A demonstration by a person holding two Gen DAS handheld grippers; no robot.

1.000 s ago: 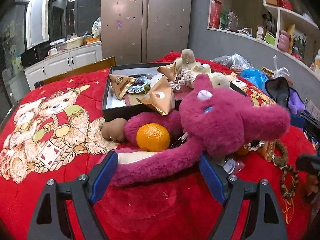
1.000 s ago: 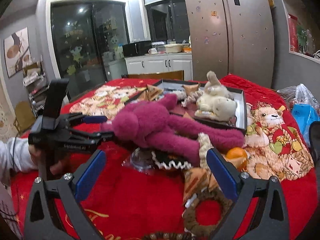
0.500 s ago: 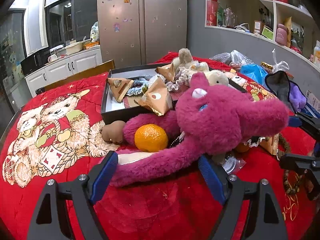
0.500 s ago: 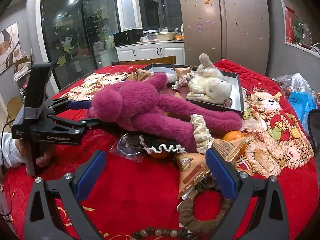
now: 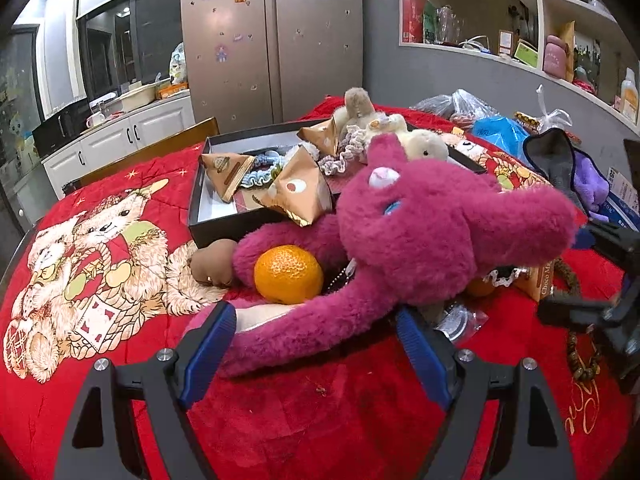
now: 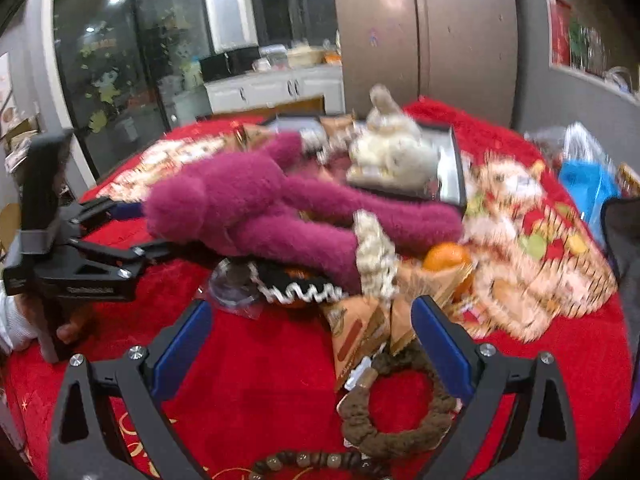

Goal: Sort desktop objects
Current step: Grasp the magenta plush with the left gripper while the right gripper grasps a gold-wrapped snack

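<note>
Both claws gape wide: left gripper (image 5: 314,340) straddles an arm of the magenta plush bear (image 5: 420,240) without pinching it; right gripper (image 6: 310,332), in a blurred view, seems empty. Bear lies just before the black box (image 5: 200,216).

Background: kitchen surroundings.
Steel double-door fridge (image 5: 276,40) stands behind the tabletop; white cabinets (image 5: 120,140) sit to its left, dark glass doors (image 6: 132,68) beyond; wall shelves (image 5: 520,20) at right hold boxes and jars.
</note>
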